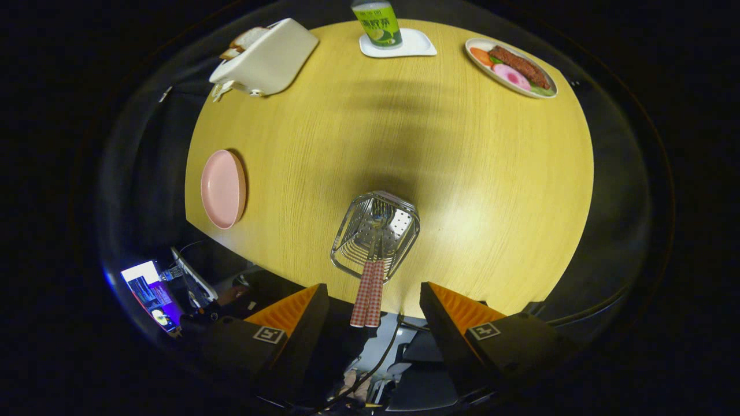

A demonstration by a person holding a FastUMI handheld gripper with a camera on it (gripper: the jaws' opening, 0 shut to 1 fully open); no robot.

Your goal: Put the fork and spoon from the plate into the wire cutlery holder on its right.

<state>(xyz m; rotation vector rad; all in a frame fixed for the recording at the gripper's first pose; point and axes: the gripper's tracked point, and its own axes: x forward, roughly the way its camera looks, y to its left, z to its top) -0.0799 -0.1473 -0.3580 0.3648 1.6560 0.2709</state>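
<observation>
Jaws (pixel 373 309) open and empty nearest, fork and spoon (pixel 369 292) handles between them, both standing in holder (pixel 376 234) at 12 o'clock, pink plate (pixel 222 189) bare at 10 o'clock on worktop (pixel 491 190), so task looks done.

The round surface (pixel 462 173) looks bright and yellow, with a shiny pale patch just right of the wire holder (pixel 376 234). A big soft shadow lies across its middle. Everything around the surface is dark. Shapes bend near the edges.
</observation>
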